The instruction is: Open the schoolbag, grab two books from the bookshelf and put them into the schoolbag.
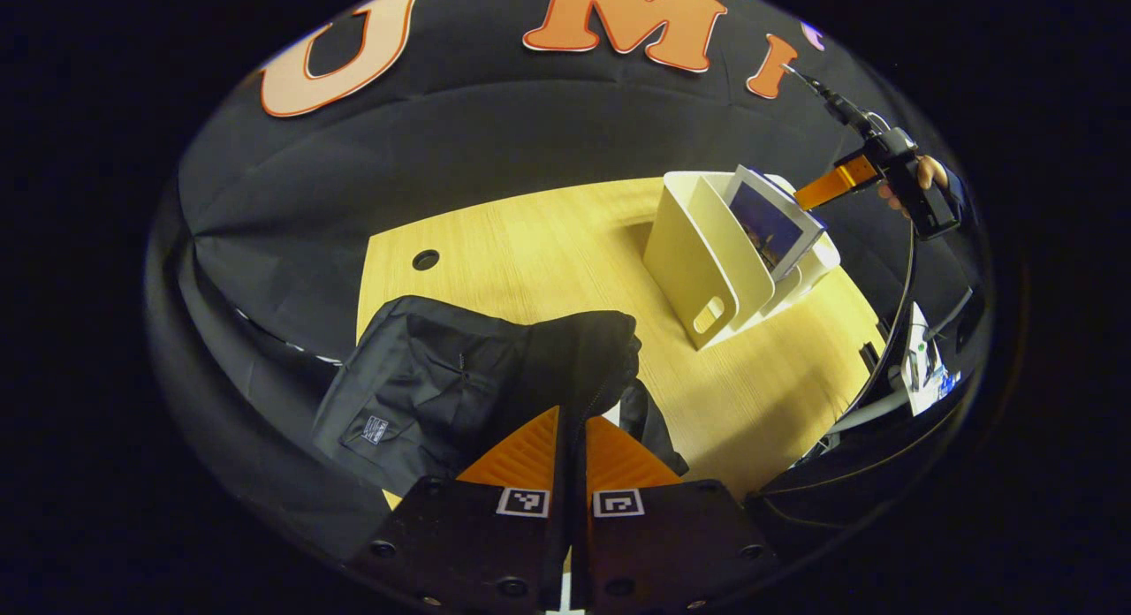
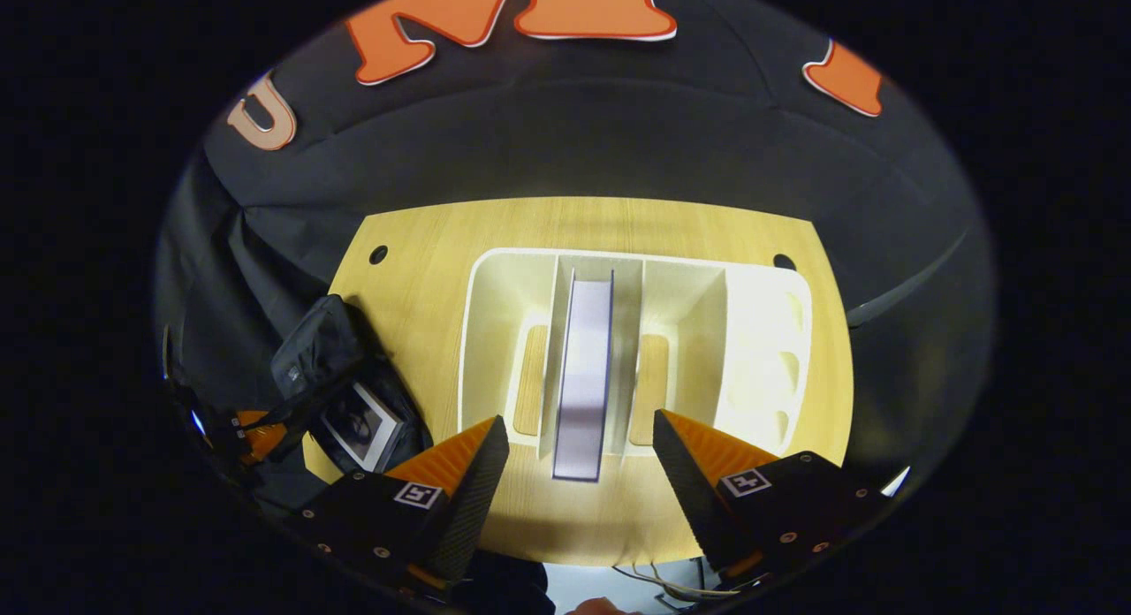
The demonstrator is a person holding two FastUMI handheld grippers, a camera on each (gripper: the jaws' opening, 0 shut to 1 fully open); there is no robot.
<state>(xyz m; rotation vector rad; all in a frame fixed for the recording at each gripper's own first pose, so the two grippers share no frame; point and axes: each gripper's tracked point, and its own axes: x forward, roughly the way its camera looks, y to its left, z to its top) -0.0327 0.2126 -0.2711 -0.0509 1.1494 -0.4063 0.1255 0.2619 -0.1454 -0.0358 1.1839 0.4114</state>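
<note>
The setting is a recording booth, not a lived-in room. Black cloth (image 1: 530,138) forms the wall on the far and left sides. A light wooden table (image 2: 424,270) (with round cable holes) carries a white bookshelf (image 2: 760,332).

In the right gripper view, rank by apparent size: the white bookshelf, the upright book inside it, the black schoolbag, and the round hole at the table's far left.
1. White plastic bookshelf, largest.
2. Black fabric schoolbag, though the view's edge cuts it off, so unsure.
3. Upright book with pale pages; close to the schoolbag.
4. Round hole in the wooden table, smallest.
</note>
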